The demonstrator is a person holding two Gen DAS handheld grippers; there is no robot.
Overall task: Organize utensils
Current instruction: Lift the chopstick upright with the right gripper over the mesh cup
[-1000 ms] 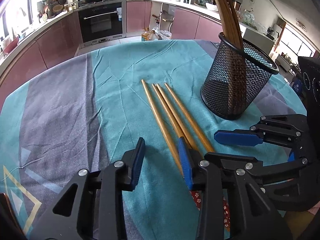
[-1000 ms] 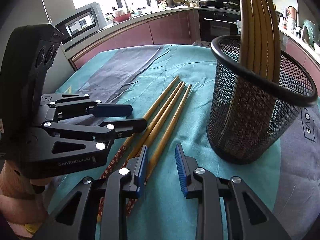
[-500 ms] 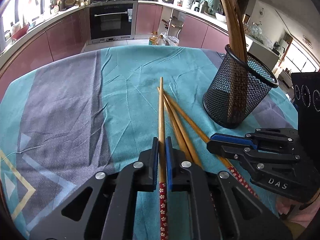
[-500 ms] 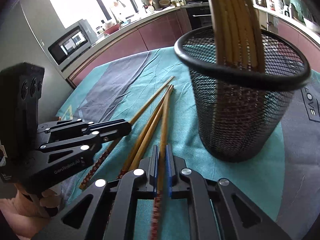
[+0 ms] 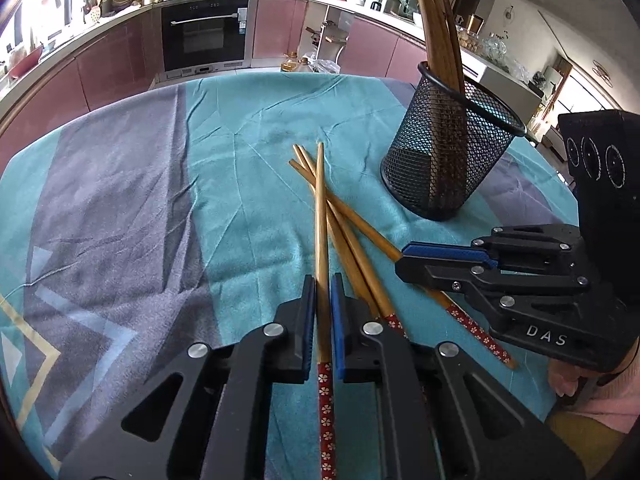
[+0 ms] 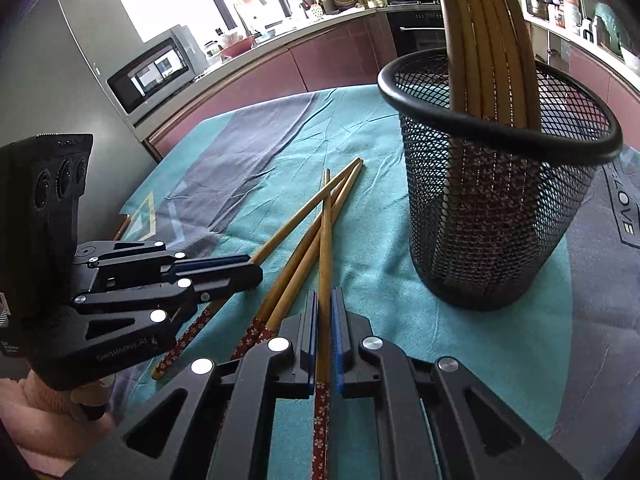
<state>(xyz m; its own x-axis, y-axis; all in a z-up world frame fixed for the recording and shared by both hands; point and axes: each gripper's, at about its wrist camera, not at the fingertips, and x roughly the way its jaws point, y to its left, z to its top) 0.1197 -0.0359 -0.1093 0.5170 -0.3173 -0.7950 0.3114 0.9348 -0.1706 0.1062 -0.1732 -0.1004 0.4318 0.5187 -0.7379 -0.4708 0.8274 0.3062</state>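
The left claw point(image 5: 322, 304) is clamped on a long bamboo chopstick with a red flower-patterned handle end point(image 5: 321, 216). The stick runs straight out between its blue pads point(image 5: 309, 316) toward the far side, its thin tip crossing over the tips of the others. The patterned end passes back between the black fingers toward the camera.

The right claw point(image 6: 325, 312) is likewise clamped on a second bamboo chopstick with the same red flowered end point(image 6: 326, 240), held lengthwise between its blue pads point(image 6: 336, 320) and pointing away, its far tip reaching in among the tips of the rest.

In the left wrist view, the right claw point(image 5: 404, 258) appears at the right, with its pads pressed together over a chopstick that runs beneath it. In the right wrist view, the left claw point(image 6: 256, 270) appears at the left, closed over the stick at the left edge of the group.

Two more loose chopsticks point(image 6: 304, 248) lie on the teal and grey patterned cloth point(image 5: 120, 208) that covers the surface, between the two held ones. All four fan out from the near side and converge at their far tips.

A round black wire-mesh holder point(image 6: 496, 216) stands upright on the cloth to the right of the fan, apart from it. Several brown chopsticks point(image 6: 480, 32) stand in it with their patterned ends down. A kitchen with pink cabinets point(image 5: 108, 68) lies beyond.
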